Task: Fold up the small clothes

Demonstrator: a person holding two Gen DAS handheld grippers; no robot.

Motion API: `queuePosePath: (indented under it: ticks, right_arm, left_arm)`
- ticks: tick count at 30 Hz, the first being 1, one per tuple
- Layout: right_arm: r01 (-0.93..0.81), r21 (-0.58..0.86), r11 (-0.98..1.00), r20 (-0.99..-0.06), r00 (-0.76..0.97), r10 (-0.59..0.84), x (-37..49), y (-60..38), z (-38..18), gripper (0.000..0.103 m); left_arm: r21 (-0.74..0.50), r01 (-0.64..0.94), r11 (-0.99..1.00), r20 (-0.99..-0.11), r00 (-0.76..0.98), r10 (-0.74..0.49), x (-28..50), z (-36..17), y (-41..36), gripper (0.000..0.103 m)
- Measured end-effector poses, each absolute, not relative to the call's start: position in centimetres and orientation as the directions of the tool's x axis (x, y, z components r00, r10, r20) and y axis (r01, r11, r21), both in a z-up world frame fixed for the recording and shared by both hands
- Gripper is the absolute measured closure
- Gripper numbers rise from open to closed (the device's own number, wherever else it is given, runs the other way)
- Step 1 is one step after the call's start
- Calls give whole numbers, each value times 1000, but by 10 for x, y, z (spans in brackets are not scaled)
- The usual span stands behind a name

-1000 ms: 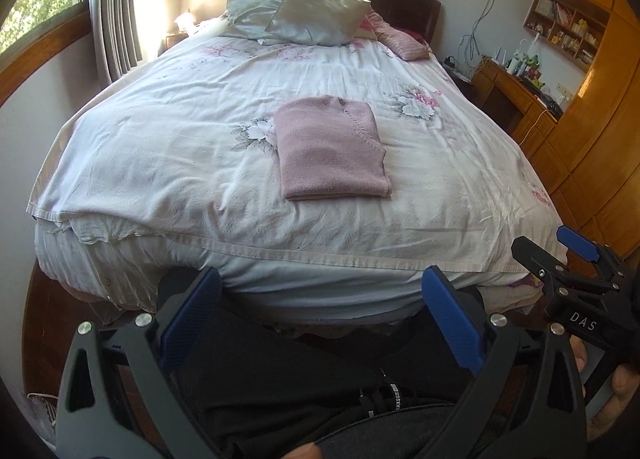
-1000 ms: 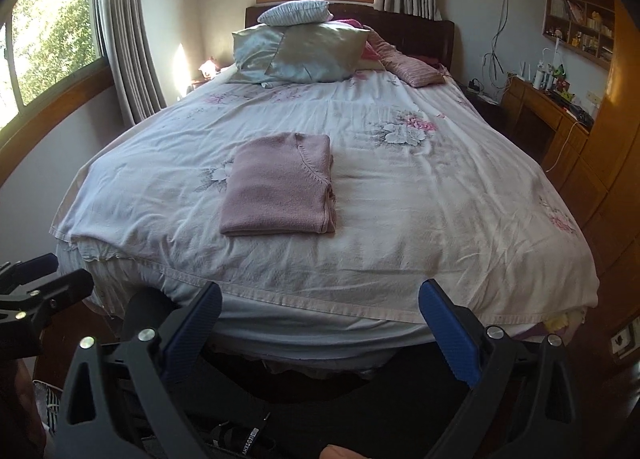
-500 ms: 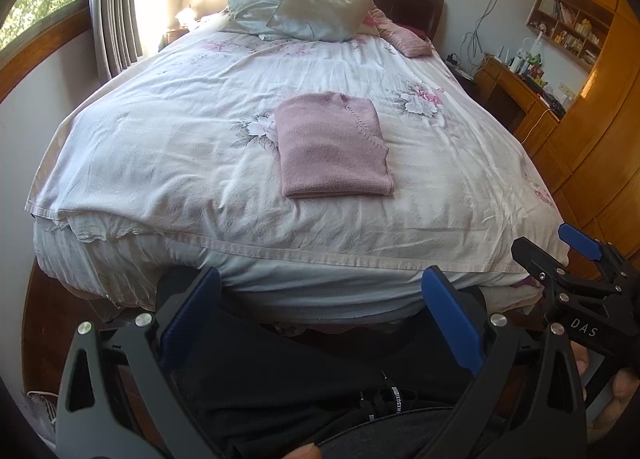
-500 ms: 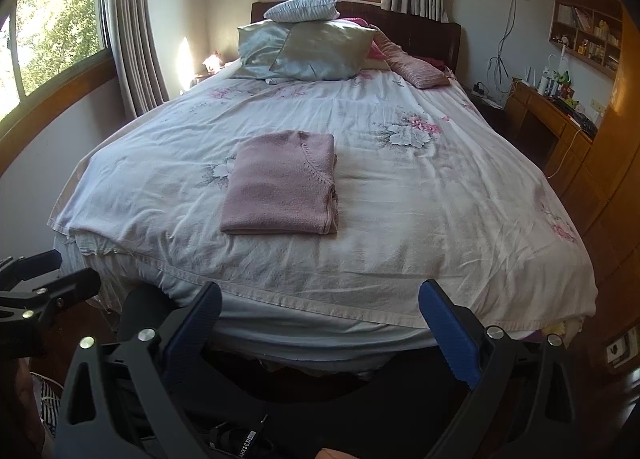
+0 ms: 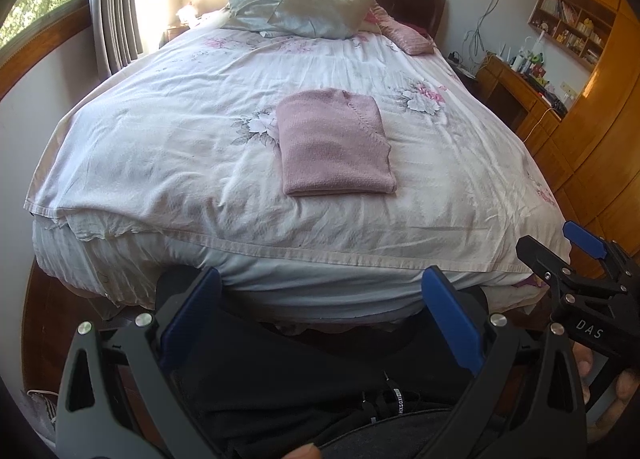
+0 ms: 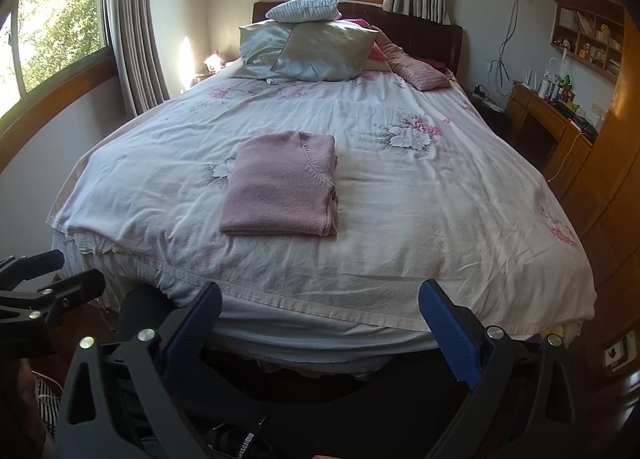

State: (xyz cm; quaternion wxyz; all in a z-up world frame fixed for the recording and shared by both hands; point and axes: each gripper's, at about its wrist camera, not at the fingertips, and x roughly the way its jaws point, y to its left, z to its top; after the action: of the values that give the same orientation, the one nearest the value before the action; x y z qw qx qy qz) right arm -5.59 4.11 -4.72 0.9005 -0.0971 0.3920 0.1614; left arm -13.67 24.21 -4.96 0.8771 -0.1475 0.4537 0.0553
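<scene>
Two grippers hang off the foot of the bed (image 5: pixel 120 131), both spread wide and pinching nothing. The left gripper (image 5: pixel 320 323) sits below the near edge of the sheet; the right gripper (image 6: pixel 320 323) is held likewise, just beside it. One pink sweater (image 5: pixel 334 147) lies folded into a neat rectangle on the floral sheet, near the middle of the bed and closer to the foot edge than to the pillows (image 5: pixel 304 5) stacked at the headboard. Its folded edge faces the foot. Neither gripper touches it. A wooden desk (image 6: pixel 548 119) stands beside the bed's right edge.
</scene>
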Motion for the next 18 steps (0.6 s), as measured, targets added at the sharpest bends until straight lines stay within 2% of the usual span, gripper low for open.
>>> queuePosePath:
  ticks: [18]
  right_arm:
    - [-370, -35, 928, -728, 646, 230, -48, 37, -49, 4]
  left_arm:
    - [-208, -239, 949, -822, 569, -37, -130, -55, 246, 3]
